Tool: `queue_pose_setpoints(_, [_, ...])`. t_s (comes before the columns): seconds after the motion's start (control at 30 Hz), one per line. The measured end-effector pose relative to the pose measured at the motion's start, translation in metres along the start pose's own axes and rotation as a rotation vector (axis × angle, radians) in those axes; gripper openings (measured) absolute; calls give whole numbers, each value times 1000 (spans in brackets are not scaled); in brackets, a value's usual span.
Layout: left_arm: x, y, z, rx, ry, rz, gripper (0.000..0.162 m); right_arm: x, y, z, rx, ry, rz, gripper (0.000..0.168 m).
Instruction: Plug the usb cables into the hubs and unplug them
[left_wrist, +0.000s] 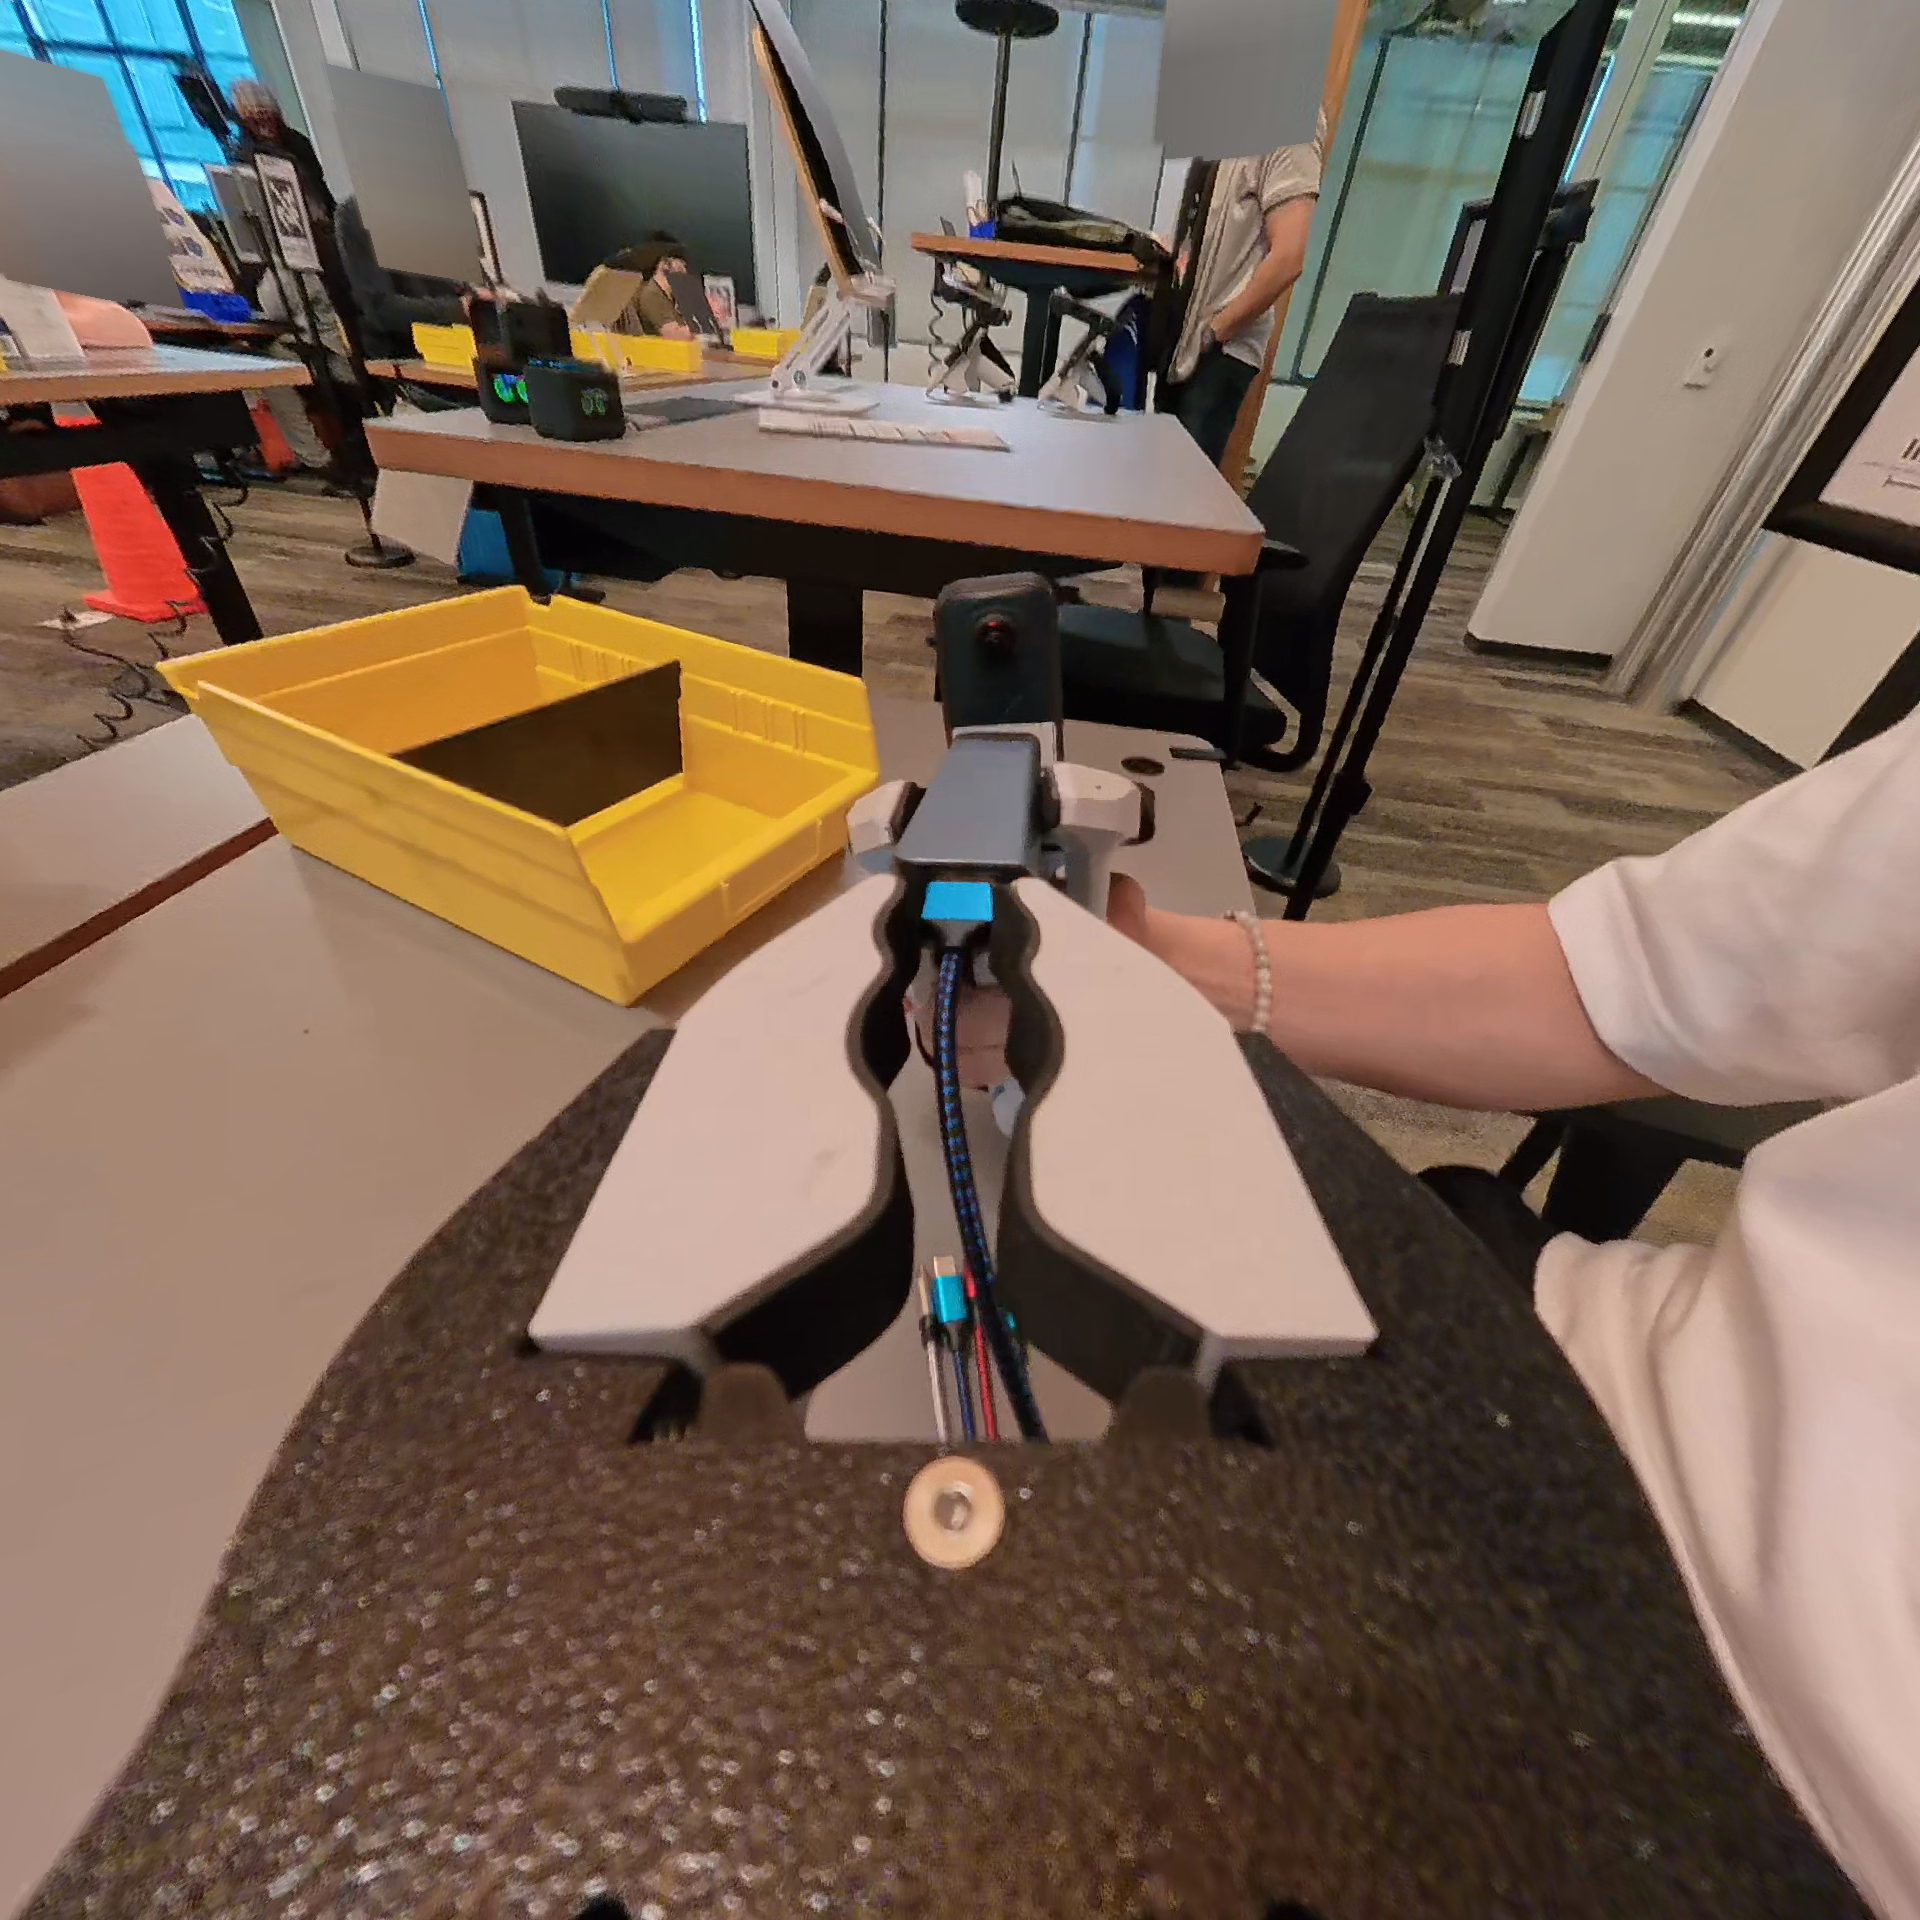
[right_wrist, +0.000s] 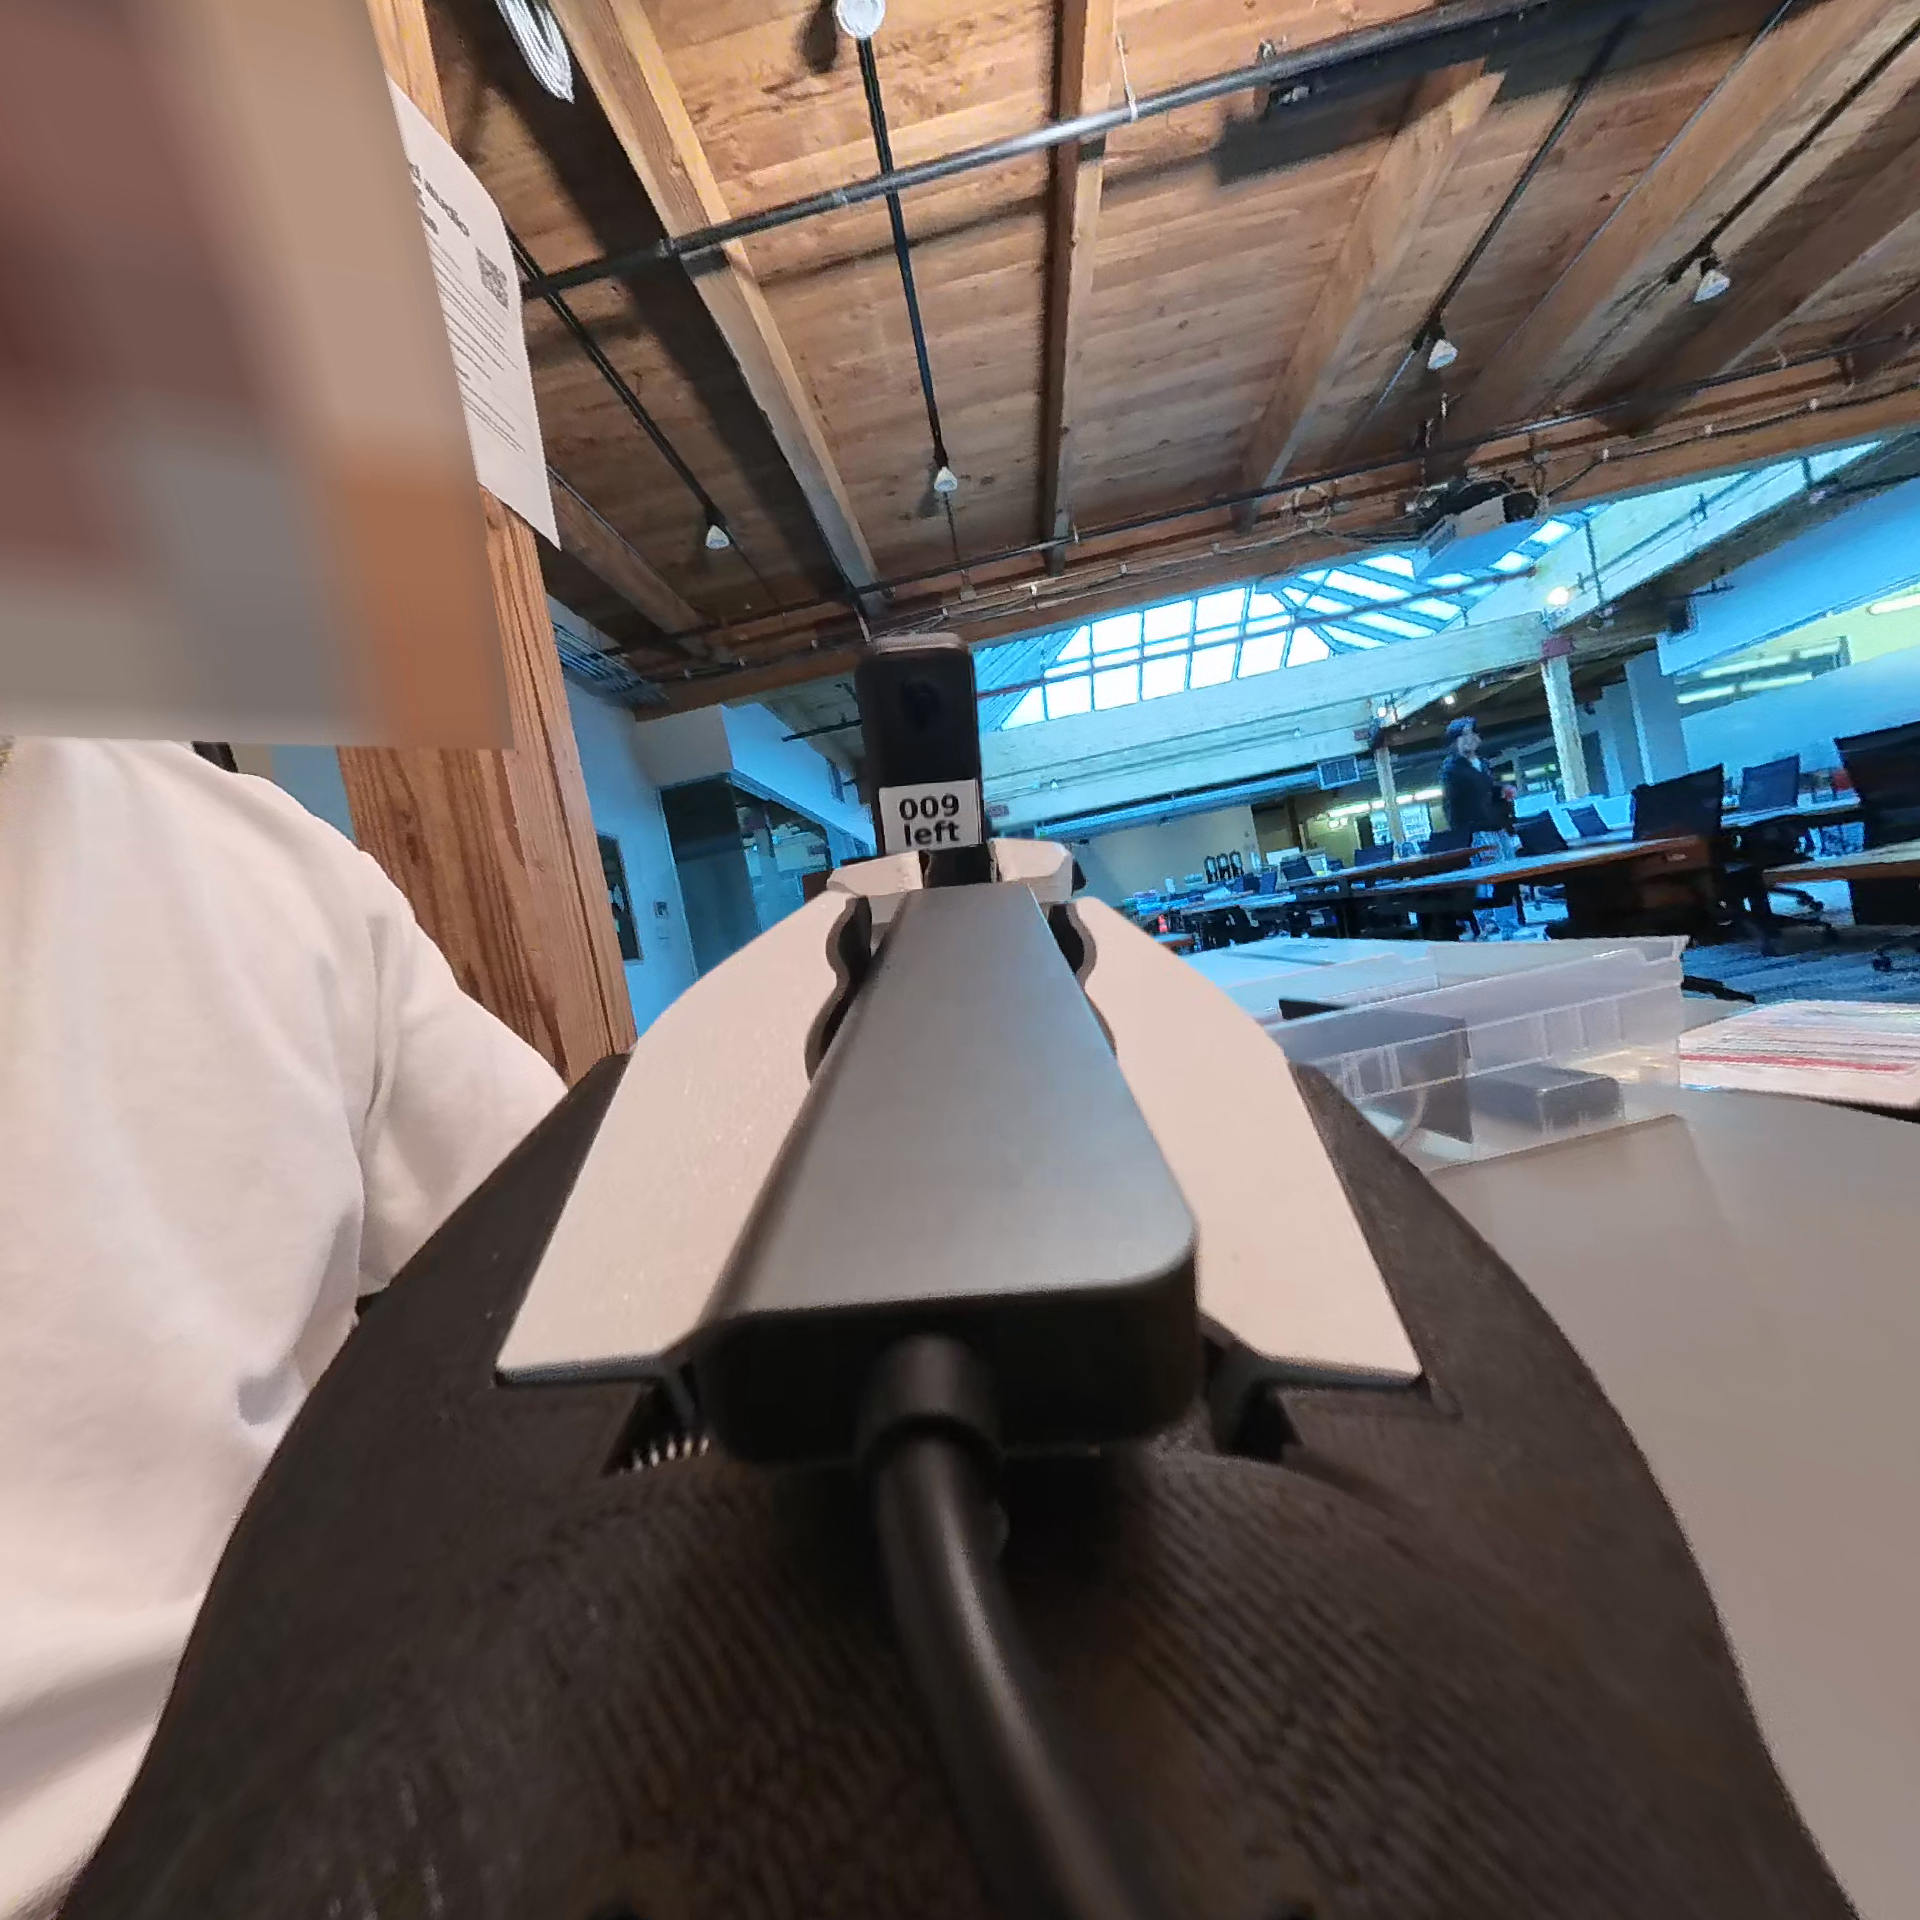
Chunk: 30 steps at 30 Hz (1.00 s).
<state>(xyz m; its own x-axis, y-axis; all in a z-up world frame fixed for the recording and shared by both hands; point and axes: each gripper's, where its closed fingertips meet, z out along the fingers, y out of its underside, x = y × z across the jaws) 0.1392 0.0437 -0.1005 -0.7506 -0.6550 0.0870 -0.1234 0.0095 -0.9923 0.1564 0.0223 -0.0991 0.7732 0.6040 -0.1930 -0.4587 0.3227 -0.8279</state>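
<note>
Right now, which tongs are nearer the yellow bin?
Left. The left tongs, gripping the blue plug, sit just beside the yellow bin; the right tongs, holding the hub, are beyond them.

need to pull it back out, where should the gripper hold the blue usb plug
On the blue plug's flat metal housing, pinched across its two side faces, coming from behind along the braided cable. The left gripper is placed about so; the hub sits straight ahead, so pull straight back.
</note>
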Motion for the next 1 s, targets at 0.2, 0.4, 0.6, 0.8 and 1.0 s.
queue_pose_setpoints(0.2, [8, -18, 2, 58, -64, 58, 14, -3, -19, -1, 155, -43, 73, 36])
queue_pose_setpoints(0.4, [3, -21, -13, 25, -62, 10, 21, 0, -23, -6, 169, -29, 70, 36])
queue_pose_setpoints(0.6, [11, -10, -6, -49, -19, 36, 12, -9, -23, 2, 142, -49, 33, 36])
queue_pose_setpoints(0.8, [9, -11, -9, -60, -44, 89, 11, -9, -19, 4, 74, -26, -5, 36])
queue_pose_setpoints(1.0, [8, -12, -6, -30, -34, 49, 11, -6, 0, 12, -57, 16, -72, 39])
